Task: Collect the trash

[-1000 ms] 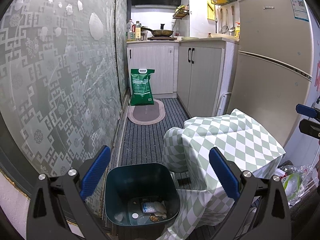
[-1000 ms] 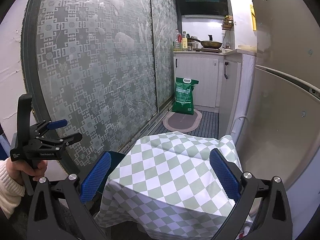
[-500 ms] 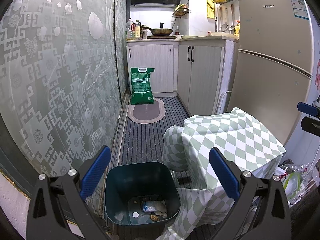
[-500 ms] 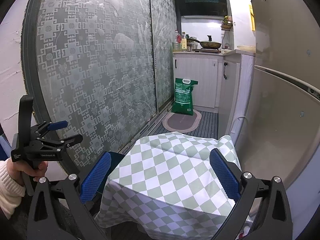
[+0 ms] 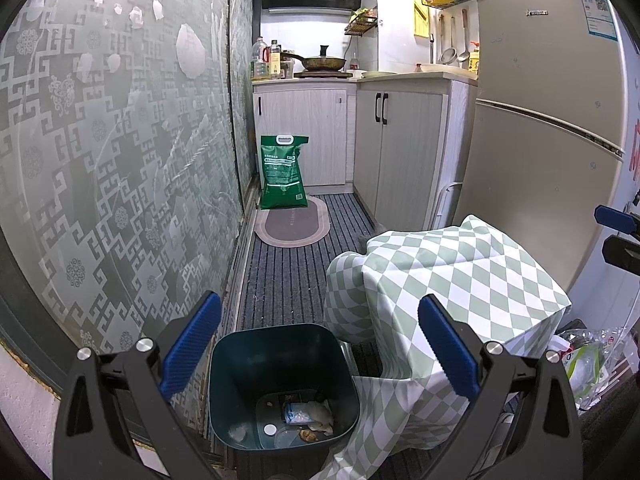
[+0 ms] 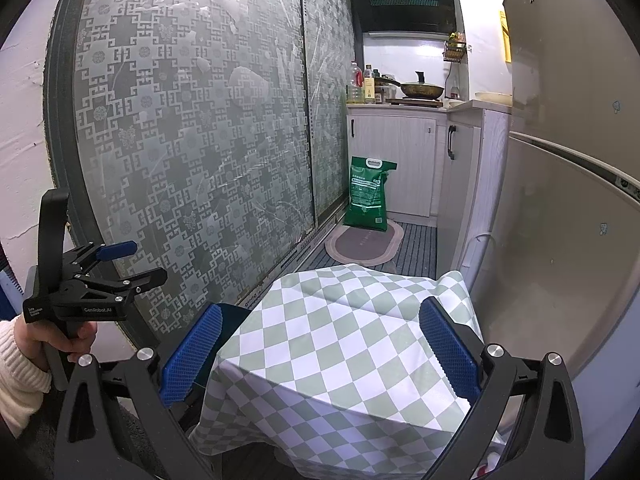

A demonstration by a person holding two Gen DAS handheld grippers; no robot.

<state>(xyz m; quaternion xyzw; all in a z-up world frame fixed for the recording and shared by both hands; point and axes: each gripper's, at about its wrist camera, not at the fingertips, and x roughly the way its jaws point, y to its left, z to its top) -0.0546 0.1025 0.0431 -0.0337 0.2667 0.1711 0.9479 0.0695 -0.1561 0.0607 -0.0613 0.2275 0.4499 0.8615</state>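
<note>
A dark green bin [image 5: 248, 364] stands on the floor below my left gripper [image 5: 320, 344], which is open and empty above it. Trash [image 5: 308, 416] lies at the bin's bottom: a crumpled wrapper, a white cap and scraps. My right gripper [image 6: 320, 352] is open and empty above a small table under a green-and-white checked cloth [image 6: 340, 344]. The bin's edge [image 6: 232, 316] shows just left of the cloth. The left gripper [image 6: 116, 264] also shows at the left of the right wrist view, held in a hand. The right gripper's fingers [image 5: 616, 220] show at the right edge of the left wrist view.
A patterned glass sliding door [image 5: 120, 160] runs along the left. A beige fridge [image 5: 540, 140] stands right of the clothed table [image 5: 460, 272]. A green sack [image 5: 282, 172] and oval mat [image 5: 292, 228] lie before white cabinets [image 5: 400, 152]. Plastic bags [image 5: 588, 360] lie at right.
Both grippers stay open and empty. The views have shifted only slightly; the left wrist view has drifted a little over the bin.
</note>
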